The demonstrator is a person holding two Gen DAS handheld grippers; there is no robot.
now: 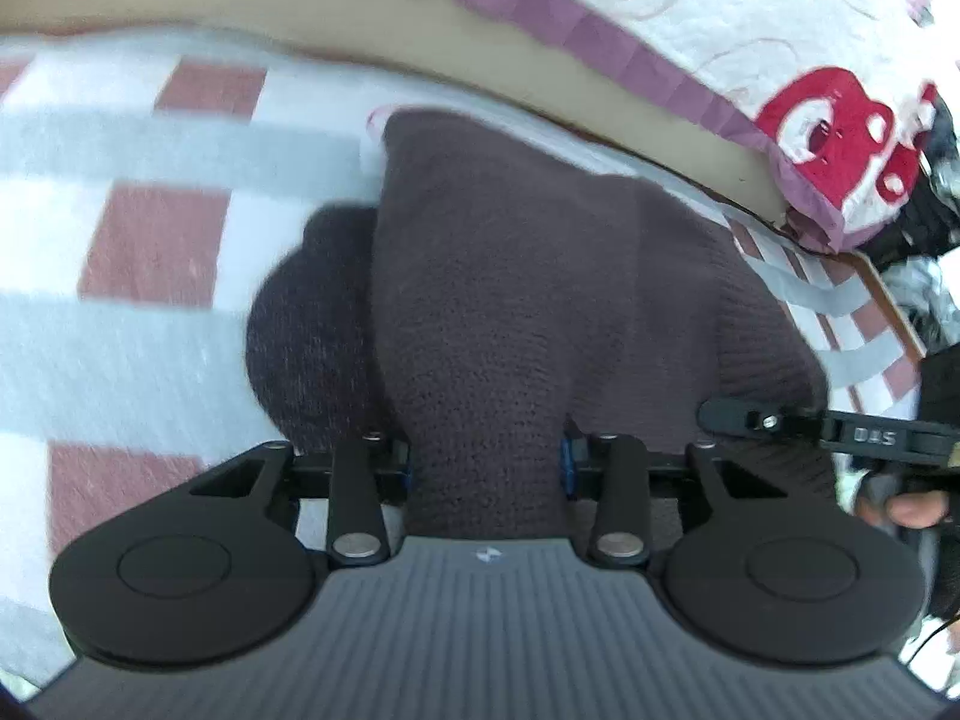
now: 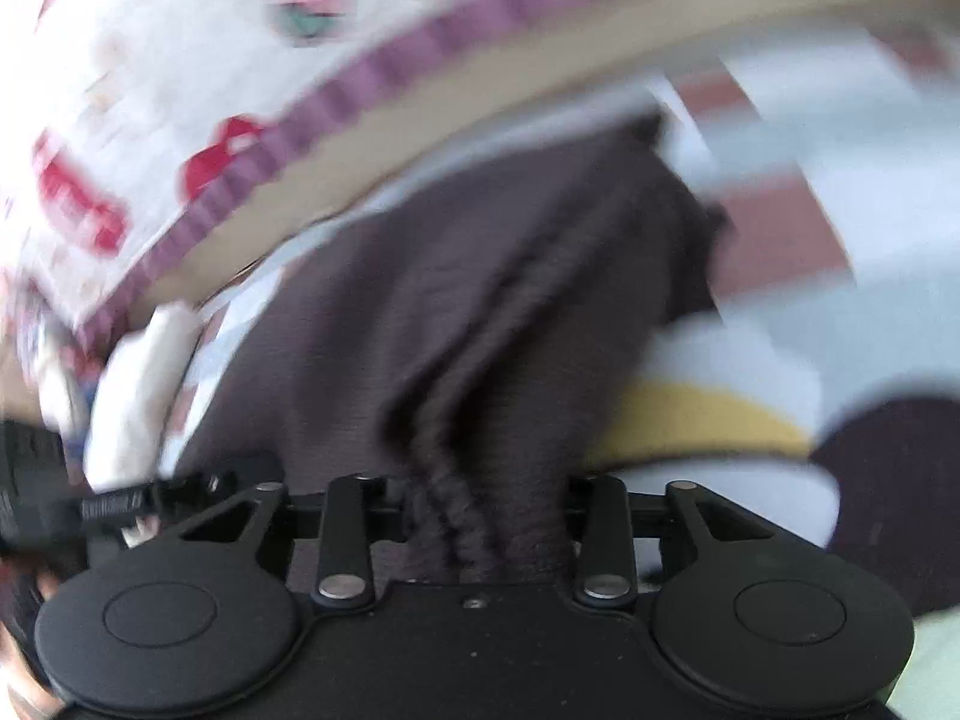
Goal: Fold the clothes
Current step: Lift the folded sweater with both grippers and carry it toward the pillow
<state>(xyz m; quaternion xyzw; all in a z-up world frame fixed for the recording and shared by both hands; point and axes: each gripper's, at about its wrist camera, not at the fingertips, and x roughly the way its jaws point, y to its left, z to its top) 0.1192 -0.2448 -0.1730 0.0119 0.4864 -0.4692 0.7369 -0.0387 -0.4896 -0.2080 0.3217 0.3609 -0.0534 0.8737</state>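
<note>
A dark brown knitted garment (image 1: 510, 276) hangs over a checked red, white and grey cloth (image 1: 150, 240). My left gripper (image 1: 486, 468) is shut on a bunched edge of it, the fabric filling the gap between the jaws. In the right wrist view the same garment (image 2: 480, 276) runs from my right gripper (image 2: 486, 510), which is shut on a gathered, ribbed edge. The right gripper's finger (image 1: 780, 420) shows at the right of the left wrist view, beside the garment. Both views are blurred.
A white quilt with purple trim and red print (image 1: 750, 30) lies beyond a tan edge (image 1: 480, 48). In the right wrist view a white and yellow thing (image 2: 708, 396) and a dark round shape (image 2: 888, 480) lie at the right, and a white cloth (image 2: 138, 372) at the left.
</note>
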